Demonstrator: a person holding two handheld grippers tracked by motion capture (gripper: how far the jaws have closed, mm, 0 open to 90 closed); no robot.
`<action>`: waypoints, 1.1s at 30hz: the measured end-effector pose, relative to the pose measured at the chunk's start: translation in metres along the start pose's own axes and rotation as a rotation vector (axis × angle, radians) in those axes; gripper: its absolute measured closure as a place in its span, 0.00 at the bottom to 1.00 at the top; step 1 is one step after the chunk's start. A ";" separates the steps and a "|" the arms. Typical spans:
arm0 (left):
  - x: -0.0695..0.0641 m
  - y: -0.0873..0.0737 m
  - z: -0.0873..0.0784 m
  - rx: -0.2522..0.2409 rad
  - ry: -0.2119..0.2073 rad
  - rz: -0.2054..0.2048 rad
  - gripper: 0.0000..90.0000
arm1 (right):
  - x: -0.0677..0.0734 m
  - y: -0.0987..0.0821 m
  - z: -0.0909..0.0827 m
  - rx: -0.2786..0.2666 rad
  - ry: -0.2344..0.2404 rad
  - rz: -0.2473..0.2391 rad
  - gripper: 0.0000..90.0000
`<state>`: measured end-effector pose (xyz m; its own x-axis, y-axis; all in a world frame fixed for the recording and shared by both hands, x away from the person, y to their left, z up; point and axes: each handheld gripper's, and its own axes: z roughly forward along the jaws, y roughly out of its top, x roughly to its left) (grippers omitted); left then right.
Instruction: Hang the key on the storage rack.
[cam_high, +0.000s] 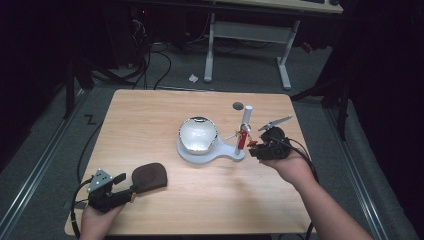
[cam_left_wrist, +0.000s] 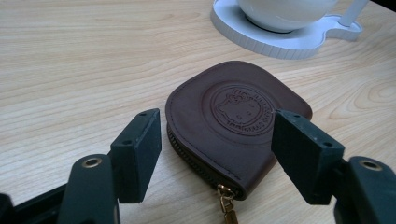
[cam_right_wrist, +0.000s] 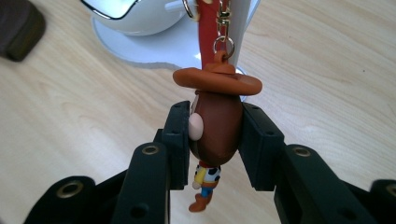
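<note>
On the wooden desk (cam_high: 150, 120), a little right of its middle, stands a white stand (cam_high: 200, 151) with a flat base, a shiny round bowl (cam_high: 198, 134) on it and a thin upright post (cam_high: 245, 121) at its right end. A keychain figure (cam_right_wrist: 215, 122), a small cowboy with an orange hat and a brown head, hangs by its clasp and red strap beside this post. The right gripper (cam_high: 256, 148) is at the stand's right end, near the right edge of the desk, and its jaws are closed on the head of the figure, one pad pressing on each side, as the right gripper view shows. The clasp seems to be hooked on a peg of the post, but the top of the chain is cut off there, so I cannot tell if it is already hung or is just being taken off.

Near the front left corner of the desk lies a brown leather coin pouch (cam_left_wrist: 233, 135) with a round embossed stamp and a gold zipper pull. The left gripper (cam_high: 126, 186) rests just beside it. Its jaws are open, one on each side of the pouch's near end, and the pads do not press on it.

So, in my judgement, the work with the keychain is in its middle: the figure is firmly held at the stand, but the hanging or unhooking is not finished. The pouch is only approached, not yet grasped, and its zipper looks closed; this part is still to do.
</note>
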<state>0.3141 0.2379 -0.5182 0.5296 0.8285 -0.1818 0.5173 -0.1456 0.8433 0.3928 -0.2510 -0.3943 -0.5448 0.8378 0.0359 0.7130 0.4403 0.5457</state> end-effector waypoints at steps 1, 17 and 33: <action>0.000 0.000 0.000 0.001 -0.003 0.000 0.37 | 0.001 -0.002 0.004 -0.012 0.007 0.005 0.74; -0.003 -0.002 0.008 0.029 -0.022 -0.010 0.36 | 0.009 -0.029 0.012 -0.162 -0.103 0.011 0.56; -0.003 0.000 0.011 0.017 -0.002 -0.013 0.37 | 0.012 -0.126 0.025 -0.312 -0.143 0.026 0.57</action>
<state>0.3196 0.2294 -0.5227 0.5242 0.8293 -0.1939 0.5358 -0.1442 0.8319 0.3074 -0.2886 -0.4831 -0.4451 0.8939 -0.0532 0.5441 0.3171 0.7768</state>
